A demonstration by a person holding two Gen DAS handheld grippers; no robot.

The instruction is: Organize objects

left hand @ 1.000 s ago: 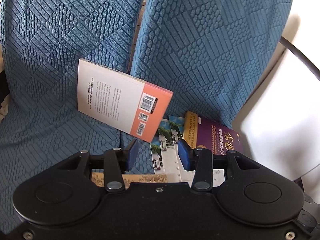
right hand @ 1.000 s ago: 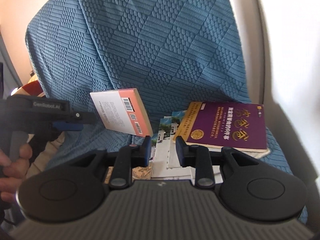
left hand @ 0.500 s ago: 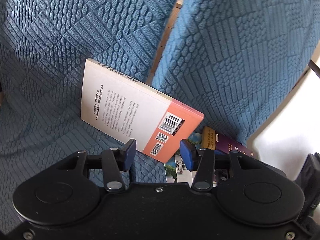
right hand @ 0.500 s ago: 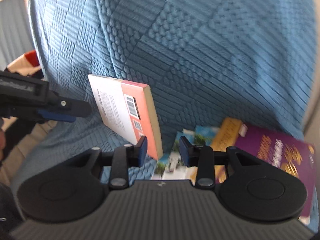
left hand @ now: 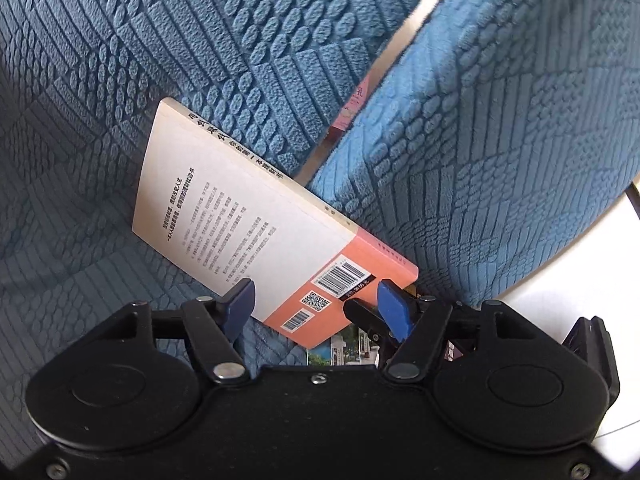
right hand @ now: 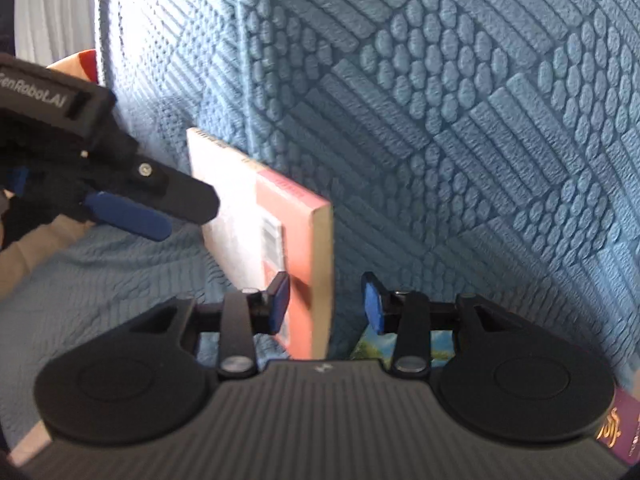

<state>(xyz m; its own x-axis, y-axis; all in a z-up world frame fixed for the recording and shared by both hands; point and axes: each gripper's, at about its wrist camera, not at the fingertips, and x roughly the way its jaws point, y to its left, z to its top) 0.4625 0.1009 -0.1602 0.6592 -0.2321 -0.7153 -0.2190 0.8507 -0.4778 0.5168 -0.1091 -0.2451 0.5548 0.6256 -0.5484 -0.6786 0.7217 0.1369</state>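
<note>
Left wrist view: the orange-and-white book (left hand: pixel 256 236) now stands propped against the blue cushions (left hand: pixel 480 160) in the middle of the frame, nearer than a second ago. The left gripper (left hand: pixel 316 304) is opening, its pads clear of the cover. In the right wrist view the right gripper (right hand: pixel 326 304) is opening too, the book's lower corner between its jaws but unpinched. Likely the book has just been set down; the picture booklet (right hand: pixel 372 346) and purple book (right hand: pixel 616 432) at lower right remain.

bright daylight, fisheye-bent edges, right wrist view perhaps slightly blurred.
</note>
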